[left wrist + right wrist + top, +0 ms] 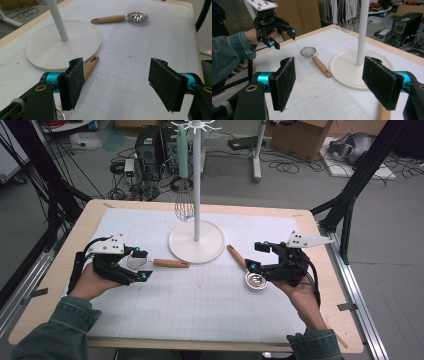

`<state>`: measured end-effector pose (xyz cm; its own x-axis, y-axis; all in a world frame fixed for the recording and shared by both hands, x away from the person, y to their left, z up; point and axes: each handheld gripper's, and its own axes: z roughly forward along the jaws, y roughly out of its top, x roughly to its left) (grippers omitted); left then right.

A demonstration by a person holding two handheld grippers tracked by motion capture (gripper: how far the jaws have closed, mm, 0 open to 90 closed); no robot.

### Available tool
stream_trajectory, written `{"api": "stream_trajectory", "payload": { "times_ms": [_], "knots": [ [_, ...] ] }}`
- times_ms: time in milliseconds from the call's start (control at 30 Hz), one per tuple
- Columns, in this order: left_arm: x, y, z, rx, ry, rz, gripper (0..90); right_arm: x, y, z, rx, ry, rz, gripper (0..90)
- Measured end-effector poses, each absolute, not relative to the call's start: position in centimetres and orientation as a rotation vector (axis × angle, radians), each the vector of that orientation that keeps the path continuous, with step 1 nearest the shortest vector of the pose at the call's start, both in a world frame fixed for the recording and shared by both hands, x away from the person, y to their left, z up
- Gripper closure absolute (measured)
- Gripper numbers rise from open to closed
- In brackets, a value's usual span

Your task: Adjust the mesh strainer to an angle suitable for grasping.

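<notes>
A white stand (196, 242) with a round base and a tall pole stands mid-table; a whisk (183, 195) with a pale green handle hangs from its top. A small mesh strainer (171, 263) with a wooden handle lies left of the base. My left gripper (145, 265) is open above the strainer's mesh end. In the left gripper view the handle (90, 67) shows by the left jaw of this gripper (116, 75). A metal scoop (256, 281) with a wooden handle lies right of the base. My right gripper (255, 256) is open just above it, holding nothing.
A white gridded mat (200, 300) covers the wooden table (65, 270). The right gripper view shows the strainer (308, 51), the stand base (352, 70) and the other hand's gripper (278, 32). Beyond the table are computers, cables and boxes on the floor.
</notes>
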<state>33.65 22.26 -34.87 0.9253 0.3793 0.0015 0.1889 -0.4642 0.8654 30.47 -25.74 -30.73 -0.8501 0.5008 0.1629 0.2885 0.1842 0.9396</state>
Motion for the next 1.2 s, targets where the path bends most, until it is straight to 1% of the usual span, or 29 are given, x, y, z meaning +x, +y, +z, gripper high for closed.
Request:
{"api": "stream_trajectory", "payload": {
  "times_ms": [467, 533, 667, 833, 967, 1200],
  "knots": [
    [36.6, 21.8, -33.4, 2.177, 0.345, 0.258, 31.1, 30.1, -26.6, -32.4, 0.801, 2.274, 1.712, 25.5],
    [36.9, 21.8, -33.1, 2.175, 0.33, 0.276, 31.1, 30.1, -26.8, -32.5, 0.806, 2.269, 1.713, 25.5],
    [37.8, 21.5, -33.1, 2.189, 0.295, 0.27, 31.1, 30.1, -27.0, -32.7, 0.821, 2.269, 1.715, 25.4],
    [39.0, 21.1, -33.9, 2.219, 0.251, 0.262, 32.0, 30.2, -27.1, -33.1, 0.835, 2.272, 1.709, 25.4],
    [39.9, 20.7, -35.0, 2.246, 0.225, 0.235, 34.8, 30.2, -27.3, -33.2, 0.838, 2.272, 1.706, 25.2],
    [41.1, 19.9, -36.9, 2.295, 0.23, 0.194, 35.7, 30.2, -28.0, -33.3, 0.851, 2.254, 1.708, 25.1]
  ]
}}
